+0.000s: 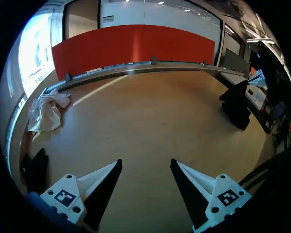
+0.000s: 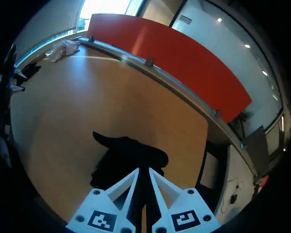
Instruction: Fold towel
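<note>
A black towel (image 2: 126,159) lies bunched on the wooden table (image 2: 87,108), just ahead of my right gripper (image 2: 144,171). Its fingers stand nearly together, with dark cloth pinched in the narrow gap. In the left gripper view the same black towel (image 1: 236,105) sits at the right, drawn up to a peak toward the white right gripper (image 1: 258,79). My left gripper (image 1: 146,162) hangs open over the bare table (image 1: 145,116), holding nothing. A crumpled white towel (image 1: 46,110) lies at the far left corner (image 2: 62,49).
A red partition (image 1: 134,46) and a metal rail (image 1: 145,69) run along the table's far edge. Another dark cloth (image 1: 35,169) lies near the left edge (image 2: 29,70). A desk with equipment (image 1: 262,97) stands beyond the right end.
</note>
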A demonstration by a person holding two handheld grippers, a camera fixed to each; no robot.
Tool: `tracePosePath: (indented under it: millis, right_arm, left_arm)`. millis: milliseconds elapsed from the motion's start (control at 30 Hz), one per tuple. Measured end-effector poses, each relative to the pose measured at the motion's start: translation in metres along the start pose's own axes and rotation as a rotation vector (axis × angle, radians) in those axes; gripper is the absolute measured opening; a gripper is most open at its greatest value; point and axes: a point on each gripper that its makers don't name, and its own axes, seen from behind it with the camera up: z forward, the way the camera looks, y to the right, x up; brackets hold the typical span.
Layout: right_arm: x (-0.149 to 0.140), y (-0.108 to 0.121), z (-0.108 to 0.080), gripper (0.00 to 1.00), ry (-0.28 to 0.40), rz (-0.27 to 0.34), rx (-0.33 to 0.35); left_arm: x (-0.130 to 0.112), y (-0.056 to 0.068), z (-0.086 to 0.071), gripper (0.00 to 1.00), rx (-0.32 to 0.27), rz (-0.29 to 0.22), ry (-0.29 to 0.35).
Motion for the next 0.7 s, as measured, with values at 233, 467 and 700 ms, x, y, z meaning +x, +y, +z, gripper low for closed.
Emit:
tracePosePath:
  millis: [233, 467, 700]
  right_arm:
    - [-0.012, -0.003, -0.004, 0.02, -0.011, 0.024, -0.011]
    - [-0.042, -0.006, -0.007, 0.02, -0.047, 0.057, -0.017]
    - [-0.077, -0.012, -0.003, 0.02, -0.084, 0.116, -0.014]
  left_arm:
    - [-0.001, -0.002, -0.003, 0.92, -0.002, 0.002, 0.004]
    - [-0.004, -0.007, -0.005, 0.92, -0.001, 0.0, 0.001]
    - [-0.006, -0.008, -0.007, 0.92, -0.003, 0.006, -0.002]
